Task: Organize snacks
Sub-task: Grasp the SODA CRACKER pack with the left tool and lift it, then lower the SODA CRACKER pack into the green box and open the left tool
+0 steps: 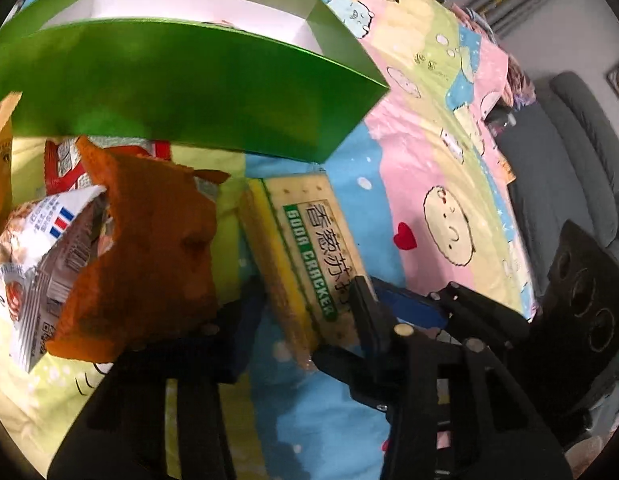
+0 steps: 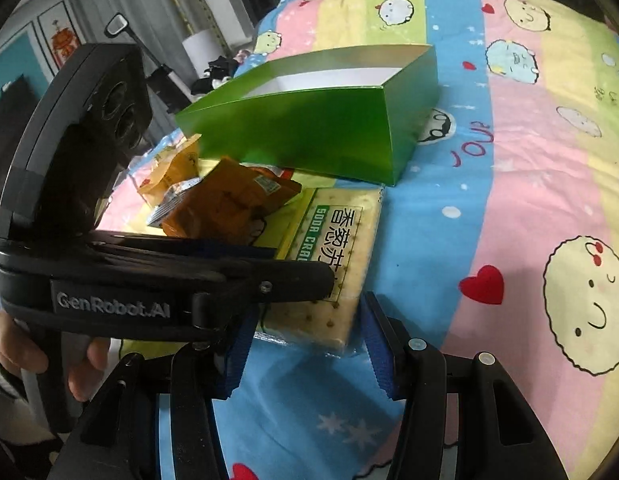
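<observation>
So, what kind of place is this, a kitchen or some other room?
Probably a bedroom or living room at home, not a kitchen. The snacks lie on a cartoon-print sheet like bedding, a grey sofa stands beside it, and framed pictures hang on the wall.

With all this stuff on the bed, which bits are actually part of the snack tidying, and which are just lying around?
Part of the job:
- green box, open and apparently empty
- soda cracker pack
- orange snack bag
- white snack packet
- red packet
- left tool
- right tool, open near the crackers

Just lying about:
- cartoon bedsheet
- grey sofa
</observation>
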Motion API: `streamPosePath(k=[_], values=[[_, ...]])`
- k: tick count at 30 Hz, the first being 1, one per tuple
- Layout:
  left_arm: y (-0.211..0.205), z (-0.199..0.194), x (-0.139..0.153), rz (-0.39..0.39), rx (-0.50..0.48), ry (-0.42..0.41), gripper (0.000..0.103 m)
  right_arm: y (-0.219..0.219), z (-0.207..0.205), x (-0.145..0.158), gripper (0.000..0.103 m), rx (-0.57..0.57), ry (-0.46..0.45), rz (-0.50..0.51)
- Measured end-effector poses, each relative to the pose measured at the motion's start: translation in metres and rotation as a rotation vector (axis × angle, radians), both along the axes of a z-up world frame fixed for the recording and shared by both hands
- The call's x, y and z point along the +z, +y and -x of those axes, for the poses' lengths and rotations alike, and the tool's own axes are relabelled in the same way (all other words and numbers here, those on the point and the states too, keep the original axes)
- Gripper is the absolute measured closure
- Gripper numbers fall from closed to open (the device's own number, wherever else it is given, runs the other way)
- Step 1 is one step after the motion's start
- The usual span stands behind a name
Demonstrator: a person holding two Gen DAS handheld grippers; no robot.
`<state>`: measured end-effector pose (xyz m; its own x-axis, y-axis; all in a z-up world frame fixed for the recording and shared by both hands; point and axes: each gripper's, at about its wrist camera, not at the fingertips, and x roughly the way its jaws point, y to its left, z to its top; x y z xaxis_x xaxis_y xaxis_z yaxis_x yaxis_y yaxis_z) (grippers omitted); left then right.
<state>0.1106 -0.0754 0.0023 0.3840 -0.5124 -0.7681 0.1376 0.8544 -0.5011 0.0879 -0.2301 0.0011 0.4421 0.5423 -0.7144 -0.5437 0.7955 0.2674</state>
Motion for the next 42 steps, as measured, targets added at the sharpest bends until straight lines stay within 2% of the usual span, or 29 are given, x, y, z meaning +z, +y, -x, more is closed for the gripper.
streamPosePath(k=[3,6,15,18,31,42], values=[[0.004,0.001,-0.001,0.014,-0.022,-0.01,0.064,0.0,0.002,0.0,0.056,-0.019,-0.002,-0.008],[-0.001,0.004,0.001,-0.005,-0.051,-0.036,0.064,-0.001,0.007,-0.001,0.057,-0.043,-0.002,-0.014],[0.001,0.01,0.006,0.0,-0.064,-0.065,0.064,0.003,0.029,0.003,0.068,-0.059,-0.044,-0.004],[0.004,0.015,0.008,0.003,-0.059,-0.078,0.064,0.003,0.034,0.005,0.074,-0.069,-0.053,-0.021],[0.016,0.029,0.038,-0.003,-0.033,-0.164,0.064,0.013,0.047,0.033,0.076,-0.074,-0.126,-0.052],[0.029,0.011,0.08,-0.003,0.007,-0.261,0.064,0.03,0.031,0.074,0.076,-0.063,-0.232,-0.057]])
